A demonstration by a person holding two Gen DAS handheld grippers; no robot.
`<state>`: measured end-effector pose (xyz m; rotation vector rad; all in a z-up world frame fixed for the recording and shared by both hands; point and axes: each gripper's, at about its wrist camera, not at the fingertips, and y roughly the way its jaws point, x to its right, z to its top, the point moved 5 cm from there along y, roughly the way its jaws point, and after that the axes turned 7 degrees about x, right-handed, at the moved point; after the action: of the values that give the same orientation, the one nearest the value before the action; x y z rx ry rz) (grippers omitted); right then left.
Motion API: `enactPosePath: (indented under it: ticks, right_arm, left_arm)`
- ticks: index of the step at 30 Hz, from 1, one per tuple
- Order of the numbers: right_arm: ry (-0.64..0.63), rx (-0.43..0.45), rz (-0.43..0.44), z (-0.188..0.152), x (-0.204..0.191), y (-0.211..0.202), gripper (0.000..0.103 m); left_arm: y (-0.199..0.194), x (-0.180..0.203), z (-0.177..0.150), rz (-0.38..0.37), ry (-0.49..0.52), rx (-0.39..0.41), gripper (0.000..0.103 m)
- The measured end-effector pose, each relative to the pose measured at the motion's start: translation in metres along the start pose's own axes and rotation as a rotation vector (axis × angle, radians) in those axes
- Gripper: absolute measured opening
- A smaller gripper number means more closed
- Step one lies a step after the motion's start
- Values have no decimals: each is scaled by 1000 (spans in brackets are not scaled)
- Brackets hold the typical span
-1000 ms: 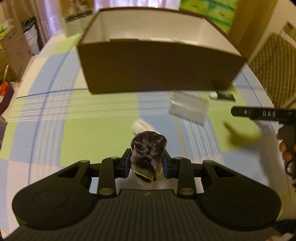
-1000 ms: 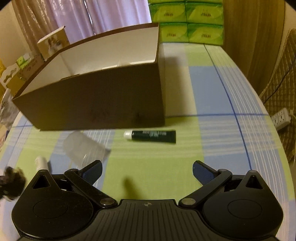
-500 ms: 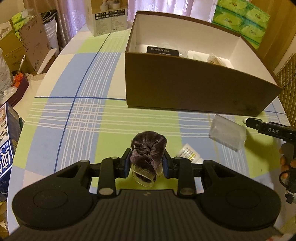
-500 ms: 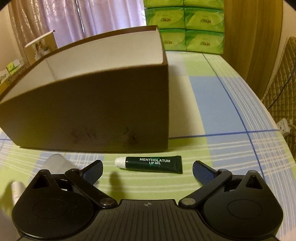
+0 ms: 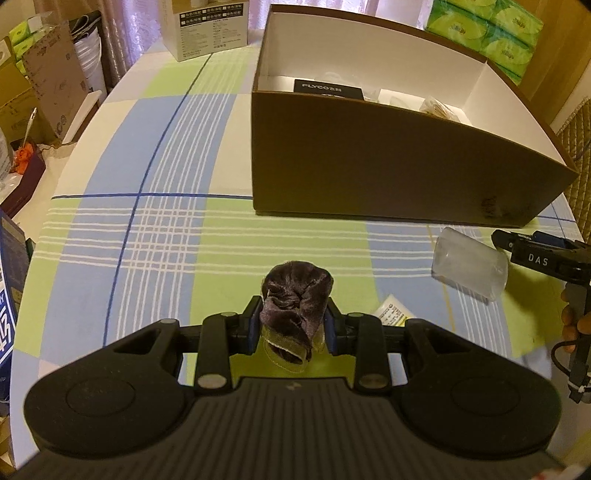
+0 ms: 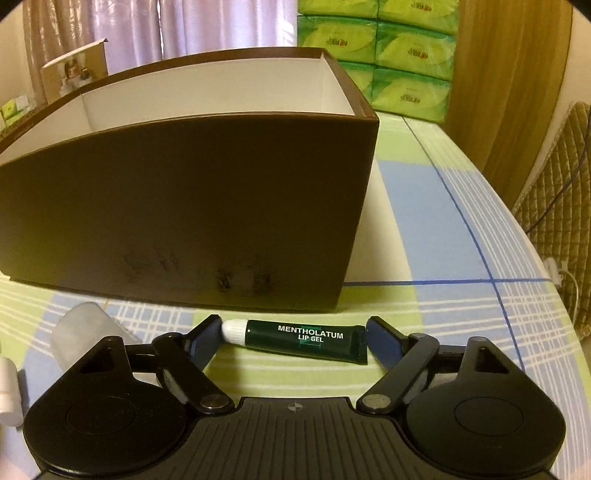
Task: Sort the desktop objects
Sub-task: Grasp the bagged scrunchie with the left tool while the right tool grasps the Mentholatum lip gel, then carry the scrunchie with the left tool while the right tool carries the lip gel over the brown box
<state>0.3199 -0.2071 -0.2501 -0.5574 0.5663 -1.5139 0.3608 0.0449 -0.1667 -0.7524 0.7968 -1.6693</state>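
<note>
My left gripper (image 5: 293, 325) is shut on a dark purple velvet scrunchie (image 5: 295, 291), held above the checked tablecloth in front of the brown cardboard box (image 5: 388, 162). The box holds a black package (image 5: 327, 88) and other small items. In the right wrist view a dark green lip gel tube (image 6: 306, 338) lies crosswise on the cloth just before the box (image 6: 184, 206). My right gripper (image 6: 291, 336) is open and low, with one fingertip by the white cap and the other by the crimped end. Whether they touch the tube is unclear.
A clear plastic cup (image 5: 469, 266) lies on its side left of the tube, also in the right wrist view (image 6: 81, 328). A small white tube (image 5: 393, 314) lies near it. Green tissue packs (image 6: 406, 55) are stacked behind the box. A white carton (image 5: 207, 29) stands far left.
My right gripper came down and forward until its fingers flank the lip gel tube, and they narrowed a little. My left gripper pulled back with the scrunchie still held.
</note>
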Motion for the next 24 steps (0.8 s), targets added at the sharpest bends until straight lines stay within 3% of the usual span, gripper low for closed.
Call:
enactPosePath:
  ticks: [15,24]
  right_arm:
    - [-71,-82,52,-16,-5,-32,81]
    - [-95,-12,135,4,-15,-87,81]
  left_arm:
    - [-9,11,-2,-27,14,27,28]
    - [-26,23,6,-49,46,79,28]
